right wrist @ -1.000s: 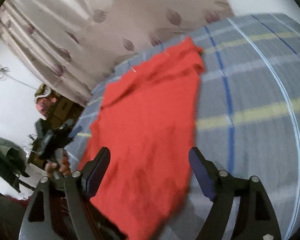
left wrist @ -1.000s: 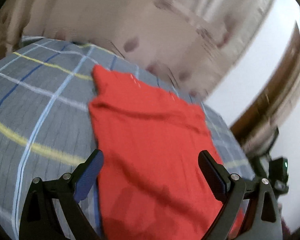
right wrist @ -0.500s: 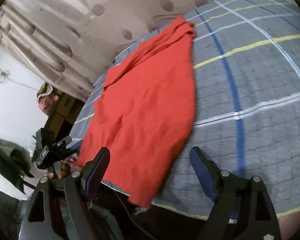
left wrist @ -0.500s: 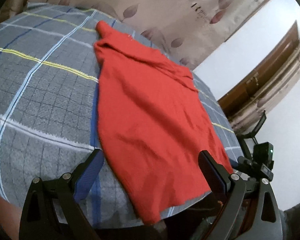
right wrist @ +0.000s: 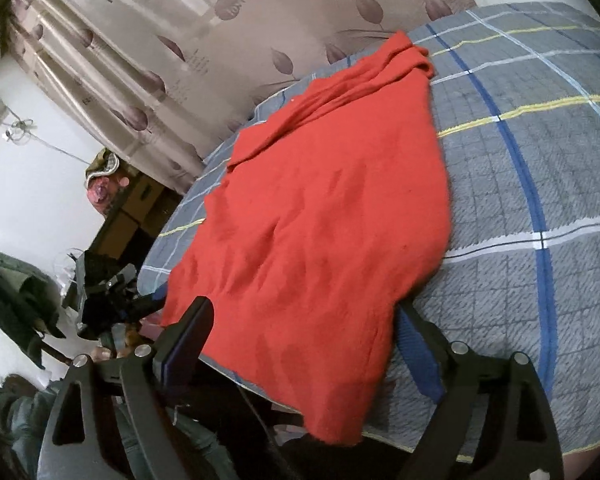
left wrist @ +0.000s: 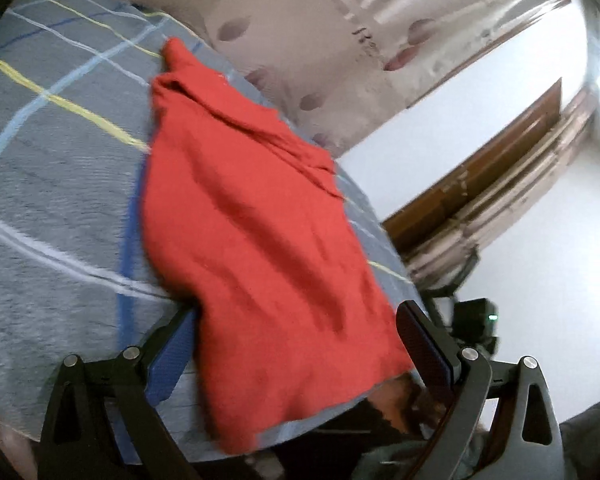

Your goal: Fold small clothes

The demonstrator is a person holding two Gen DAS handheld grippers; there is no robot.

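Two grippers stand at the near hem of the red garment (left wrist: pixel 260 232), which lies spread on the plaid bedcover (left wrist: pixel 48 200). Left gripper (left wrist: pixel 296 340) and right gripper (right wrist: pixel 304 340): jaws spread, gripping nothing. Judged step: approach for first fold. Next: clamp both hem corners.

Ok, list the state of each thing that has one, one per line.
Red garment: spread flat, unfolded, near end over the bed's edge.
Plaid bedsheet: smooth under the garment.
Curtain: drawn.
Left claw: open, holding nothing.
Right claw: open, holding nothing.
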